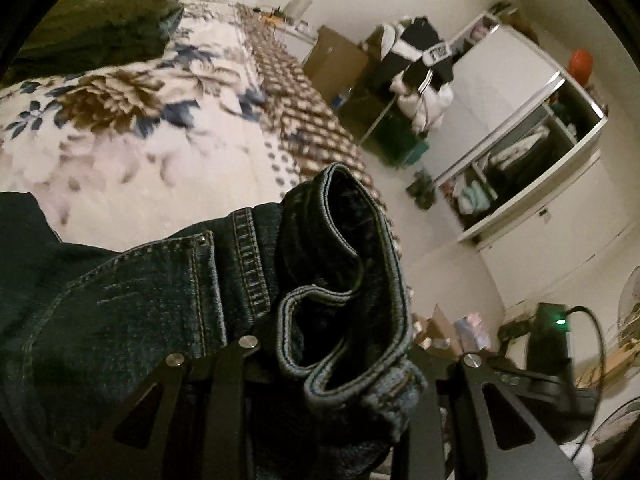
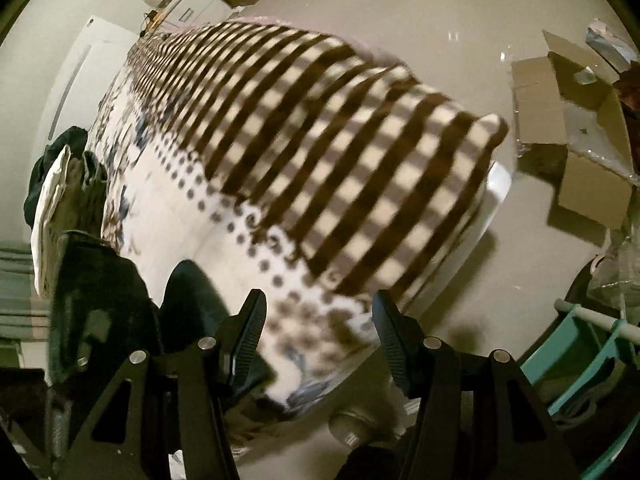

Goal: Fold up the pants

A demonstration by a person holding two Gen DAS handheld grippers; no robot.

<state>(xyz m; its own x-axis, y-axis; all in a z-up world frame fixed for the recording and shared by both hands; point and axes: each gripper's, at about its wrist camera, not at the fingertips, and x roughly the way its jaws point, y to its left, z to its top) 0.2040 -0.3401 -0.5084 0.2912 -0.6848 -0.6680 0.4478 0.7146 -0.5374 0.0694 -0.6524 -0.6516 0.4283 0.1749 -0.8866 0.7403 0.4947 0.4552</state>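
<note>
**Left hand-held gripper clamped on jeans; right hand-held gripper released above bed corner**

Left wrist view: The left hand-held gripper (image 1: 340, 364) is clenched on a bunched section of the dark blue denim pants (image 1: 168, 304). The fingertips are hidden by the fabric. The bundled hem or waistband edge (image 1: 352, 264) loops up between the finger frames, showing double stitching and a dark inner face. A riveted pocket corner (image 1: 206, 239) and a stitched seam lie just left of the loop. The rest of the pants trails off to the lower left of the frame, over the bed (image 1: 132, 132), which carries a cover with a floral print and a checked border. A folded pile of dark and white textiles (image 1: 120, 4) rests at the far end of the bed. An open wardrobe (image 1: 520, 168) and a clothes rack with garments (image 1: 420, 72) stand against the wall beyond.

Right wrist view: The right hand-held gripper (image 2: 320, 340) is released; its jaws stand apart with nothing between them. It points down at the corner of the bed (image 2: 320, 184). Dark fabric (image 2: 192, 308), probably part of the pants, lies just left of the left finger on the bed cover. Cardboard boxes (image 2: 576, 152) sit on the floor (image 2: 440, 12) to the right. A turquoise rack (image 2: 592, 352) is at the lower right edge.
</note>
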